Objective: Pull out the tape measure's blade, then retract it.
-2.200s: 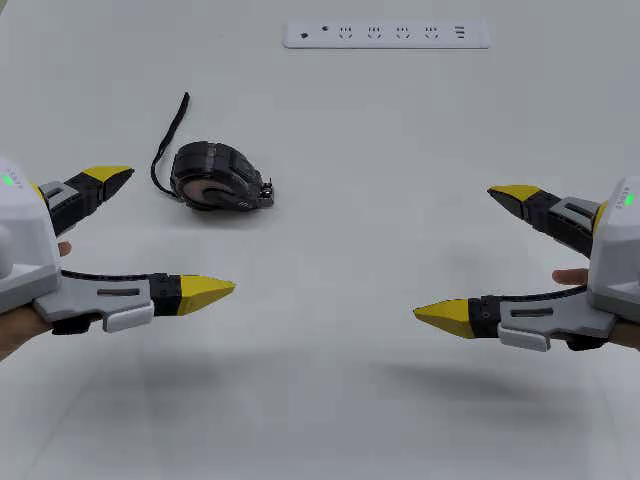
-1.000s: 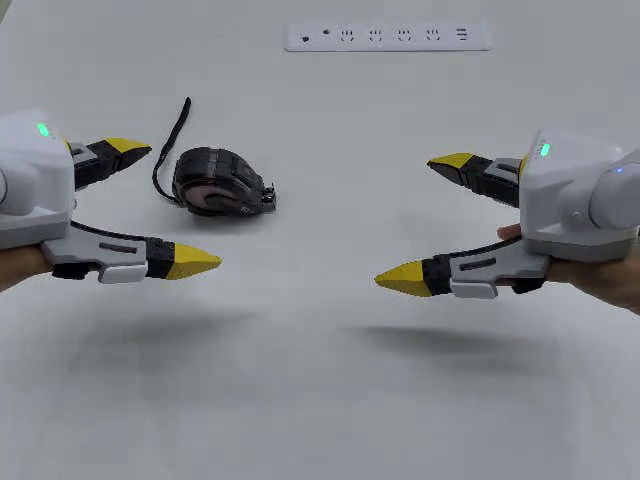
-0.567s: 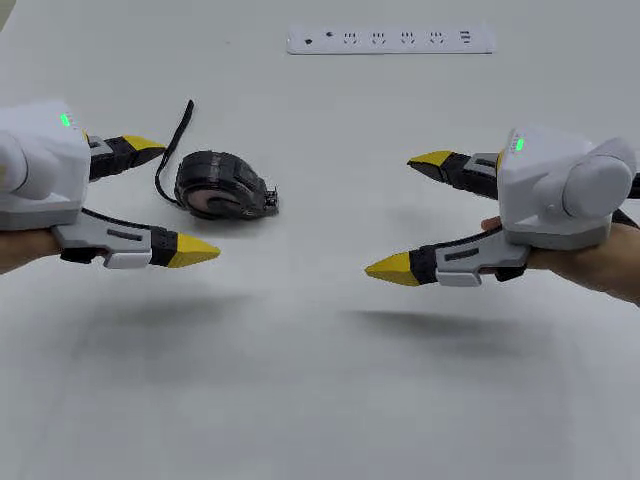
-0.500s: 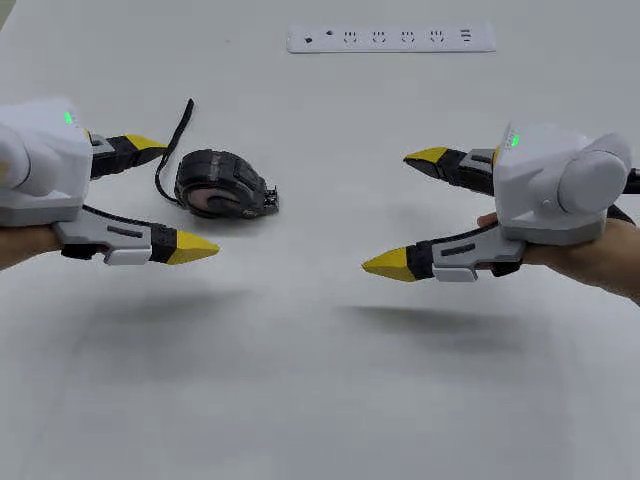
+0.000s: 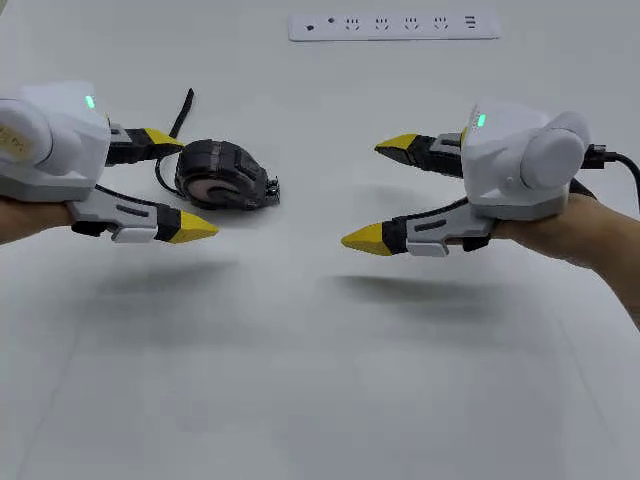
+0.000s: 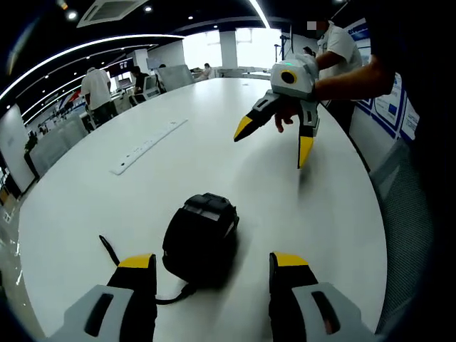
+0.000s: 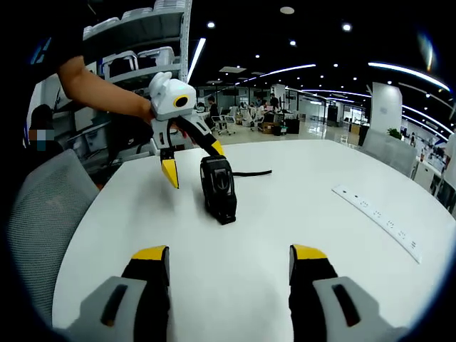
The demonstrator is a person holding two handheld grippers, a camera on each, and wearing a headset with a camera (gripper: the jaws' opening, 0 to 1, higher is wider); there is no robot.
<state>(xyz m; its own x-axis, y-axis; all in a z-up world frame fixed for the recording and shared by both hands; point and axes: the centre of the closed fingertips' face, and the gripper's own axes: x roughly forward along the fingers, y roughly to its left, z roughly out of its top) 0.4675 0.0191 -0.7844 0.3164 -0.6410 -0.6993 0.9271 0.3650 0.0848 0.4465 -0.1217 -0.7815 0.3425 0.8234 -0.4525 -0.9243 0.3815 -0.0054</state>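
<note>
A black tape measure [image 5: 222, 185] lies on its side on the white table, its black wrist strap [image 5: 180, 110] trailing behind and its blade fully inside. My left gripper [image 5: 198, 184] is open, one yellow-tipped jaw behind the case and one in front, touching neither side. In the left gripper view the tape measure [image 6: 201, 239] sits just ahead of and between the left gripper's [image 6: 213, 259] tips. My right gripper [image 5: 360, 193] hovers open to the right, empty, a hand's width from the case. The right gripper view has the tape measure [image 7: 218, 187] beyond the right gripper [image 7: 229, 252], with the left gripper [image 7: 194, 166] beside it.
A white power strip [image 5: 395, 25] lies along the table's far side. The table [image 5: 300, 380] is bare white in front of me. In the gripper views, office chairs, shelves and people stand beyond the table edge.
Both grippers have moved inward. The left one came right until its jaws straddle the tape measure. The right one slid left toward the case. The tape measure has not moved.
</note>
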